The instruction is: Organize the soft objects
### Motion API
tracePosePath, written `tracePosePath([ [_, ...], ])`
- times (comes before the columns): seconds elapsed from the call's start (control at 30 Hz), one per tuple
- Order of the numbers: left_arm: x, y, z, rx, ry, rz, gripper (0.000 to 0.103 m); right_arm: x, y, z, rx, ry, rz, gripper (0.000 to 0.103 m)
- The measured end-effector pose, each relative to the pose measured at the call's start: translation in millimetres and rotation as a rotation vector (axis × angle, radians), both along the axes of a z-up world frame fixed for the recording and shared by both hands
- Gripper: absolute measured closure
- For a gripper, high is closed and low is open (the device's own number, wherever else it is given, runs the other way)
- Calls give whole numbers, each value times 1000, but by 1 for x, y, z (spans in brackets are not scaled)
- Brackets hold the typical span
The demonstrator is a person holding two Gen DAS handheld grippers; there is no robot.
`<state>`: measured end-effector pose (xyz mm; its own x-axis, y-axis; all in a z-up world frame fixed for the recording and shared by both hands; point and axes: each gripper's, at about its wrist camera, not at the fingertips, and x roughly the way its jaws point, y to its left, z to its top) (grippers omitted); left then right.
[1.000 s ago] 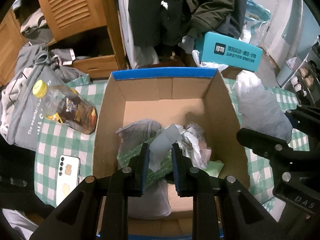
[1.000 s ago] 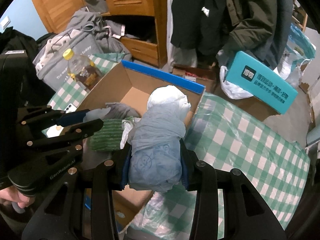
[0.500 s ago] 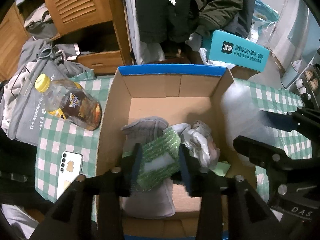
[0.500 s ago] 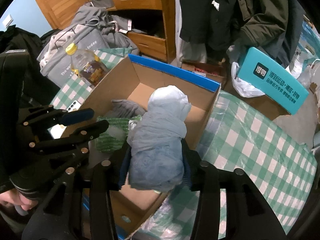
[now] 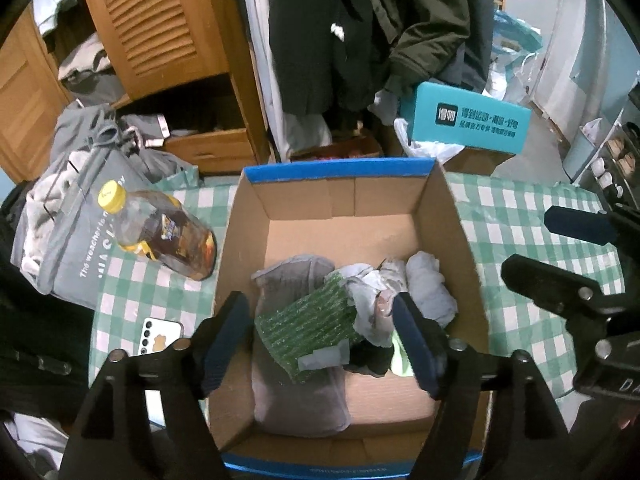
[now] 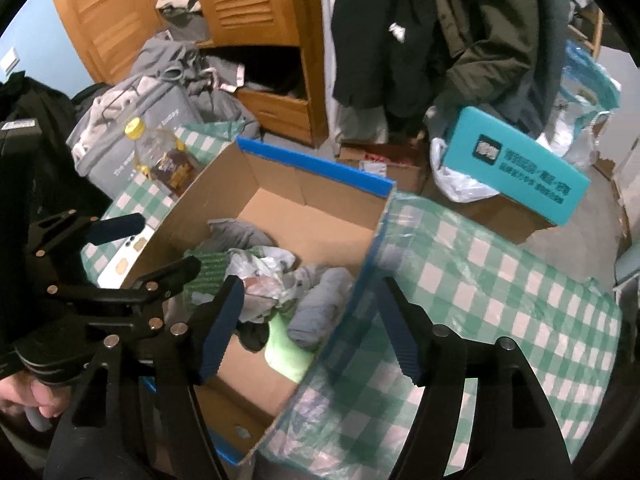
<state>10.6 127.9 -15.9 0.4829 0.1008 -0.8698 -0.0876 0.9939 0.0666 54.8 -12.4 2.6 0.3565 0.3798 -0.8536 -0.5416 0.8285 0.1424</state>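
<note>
In the left wrist view, the left gripper (image 5: 320, 340) is held over the near half of the cardboard box (image 5: 240, 240) with its fingers spread wide and nothing between them. A second ago a grey tag of the green cloth (image 5: 312, 324) was pinched there; half a second ago the fingers were already parting. The green cloth now lies loose in the box, on top of a grey cloth (image 5: 296, 384) and touching a crumpled white cloth (image 5: 372, 304). A bluish grey bundle (image 5: 430, 292), not in the box a second ago, is seen against the right wall of the box. A bottle (image 5: 160, 232) and a phone (image 5: 158, 338) lie on the checked tablecloth (image 5: 520, 248) left of the box. The right gripper (image 5: 576, 268) is seen at the right edge, parted.

In the right wrist view, the right gripper (image 6: 310, 324) is held above the right wall of the box (image 6: 280, 184), fingers wide apart and empty. Half a second ago the bundle (image 6: 320, 304) was clamped between them; it now rests inside the box, against that wall, beside a pale green item (image 6: 286, 350). The left gripper (image 6: 120, 248) is seen at the left, also open
</note>
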Motion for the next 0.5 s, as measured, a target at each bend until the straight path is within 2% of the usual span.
tracePosePath([
  [0.2, -6, -11, 16, -5, -27, -12, 21, -6, -23, 16, 20, -22, -47, 33],
  [0.27, -8, -17, 22, 8, -41, -19, 11, -9, -33, 21, 27, -28, -68, 33],
  [0.5, -16, -41, 36, 25, -55, -69, 10, -18, -66, 33, 34, -45, -134, 33],
])
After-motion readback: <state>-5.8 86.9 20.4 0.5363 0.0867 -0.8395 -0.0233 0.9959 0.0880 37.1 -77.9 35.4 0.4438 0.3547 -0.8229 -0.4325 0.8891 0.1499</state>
